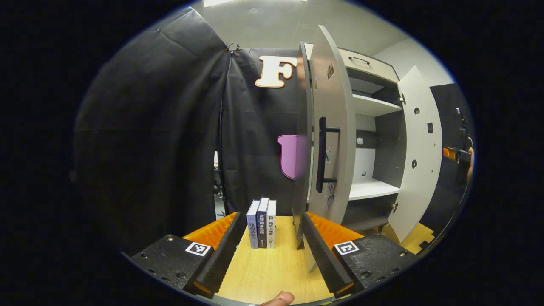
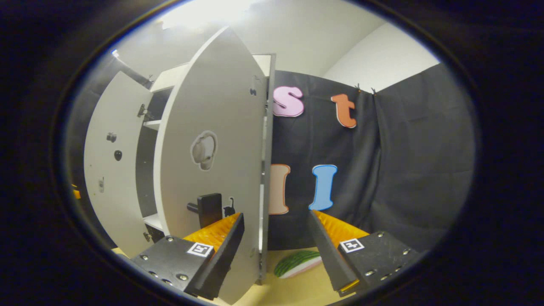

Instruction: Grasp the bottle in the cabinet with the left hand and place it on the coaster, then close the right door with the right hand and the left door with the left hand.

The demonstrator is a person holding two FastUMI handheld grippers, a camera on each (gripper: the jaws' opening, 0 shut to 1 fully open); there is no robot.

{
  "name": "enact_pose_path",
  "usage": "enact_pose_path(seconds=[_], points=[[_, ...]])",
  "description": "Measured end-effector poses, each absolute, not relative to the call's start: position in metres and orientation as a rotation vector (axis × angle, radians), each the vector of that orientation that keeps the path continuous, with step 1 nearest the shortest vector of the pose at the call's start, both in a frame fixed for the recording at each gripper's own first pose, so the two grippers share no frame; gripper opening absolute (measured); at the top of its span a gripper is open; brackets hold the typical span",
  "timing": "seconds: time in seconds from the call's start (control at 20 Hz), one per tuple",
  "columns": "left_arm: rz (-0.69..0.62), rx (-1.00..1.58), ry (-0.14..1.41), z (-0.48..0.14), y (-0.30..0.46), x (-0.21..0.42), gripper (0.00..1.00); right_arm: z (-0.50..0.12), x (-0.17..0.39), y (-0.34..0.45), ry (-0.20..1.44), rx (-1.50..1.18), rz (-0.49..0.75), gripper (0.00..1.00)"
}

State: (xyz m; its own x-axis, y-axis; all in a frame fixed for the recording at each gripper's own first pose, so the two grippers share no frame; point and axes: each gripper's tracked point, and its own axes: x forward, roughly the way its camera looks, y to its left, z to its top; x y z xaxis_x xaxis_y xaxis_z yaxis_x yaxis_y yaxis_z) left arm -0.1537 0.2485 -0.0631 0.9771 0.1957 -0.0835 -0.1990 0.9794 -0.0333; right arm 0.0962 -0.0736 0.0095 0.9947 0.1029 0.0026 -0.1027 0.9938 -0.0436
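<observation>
Both fingers of the left gripper (image 1: 272,250) stand spread apart with nothing between them over the wooden tabletop (image 1: 272,272), its right finger just beside the edge of the cabinet's left door (image 1: 329,127), which stands open with its black handle (image 1: 322,155) showing. Past that door lie bare white shelves (image 1: 372,189) and the open right door (image 1: 418,153), while three upright books (image 1: 262,223) stand beyond the fingers. Close against the right door (image 2: 212,161), the right gripper (image 2: 276,250) is likewise agape and empty, near a watermelon-slice toy (image 2: 297,263) on the table.

Left gripper view close behind left door (image 1: 329,127); right gripper view close behind right door (image 2: 212,161), both sharing cabinet (image 1: 374,110)
</observation>
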Motion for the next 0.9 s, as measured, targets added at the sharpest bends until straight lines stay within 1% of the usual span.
enact_pose_path(seconds=[0.15,0.3,0.55,0.65,0.7,0.75,0.8,0.9], points=[[0.207,-0.028,0.070,-0.068,0.262,-0.141,0.90,0.013,0.100,-0.058,-0.040,-0.033,0.122,0.93],[0.206,-0.031,0.100,-0.079,0.271,-0.129,0.90,0.013,0.104,-0.042,-0.056,-0.063,0.117,0.92],[0.180,-0.029,0.106,-0.079,0.280,-0.093,0.90,0.010,0.107,0.004,-0.088,-0.079,0.191,0.92],[0.159,-0.020,0.100,-0.077,0.278,-0.075,0.90,0.006,0.103,0.018,-0.097,-0.077,0.211,0.94],[0.150,-0.016,0.095,-0.076,0.277,-0.066,0.90,0.003,0.100,0.025,-0.101,-0.072,0.218,0.90],[0.142,-0.012,0.095,-0.075,0.275,-0.059,0.91,0.001,0.095,0.031,-0.097,-0.062,0.223,0.90],[0.130,-0.013,0.092,-0.074,0.272,-0.051,0.90,-0.001,0.088,0.037,-0.092,-0.055,0.236,0.94],[0.103,-0.022,0.079,-0.068,0.264,-0.038,0.89,-0.004,0.069,0.048,-0.089,-0.031,0.263,0.94]])
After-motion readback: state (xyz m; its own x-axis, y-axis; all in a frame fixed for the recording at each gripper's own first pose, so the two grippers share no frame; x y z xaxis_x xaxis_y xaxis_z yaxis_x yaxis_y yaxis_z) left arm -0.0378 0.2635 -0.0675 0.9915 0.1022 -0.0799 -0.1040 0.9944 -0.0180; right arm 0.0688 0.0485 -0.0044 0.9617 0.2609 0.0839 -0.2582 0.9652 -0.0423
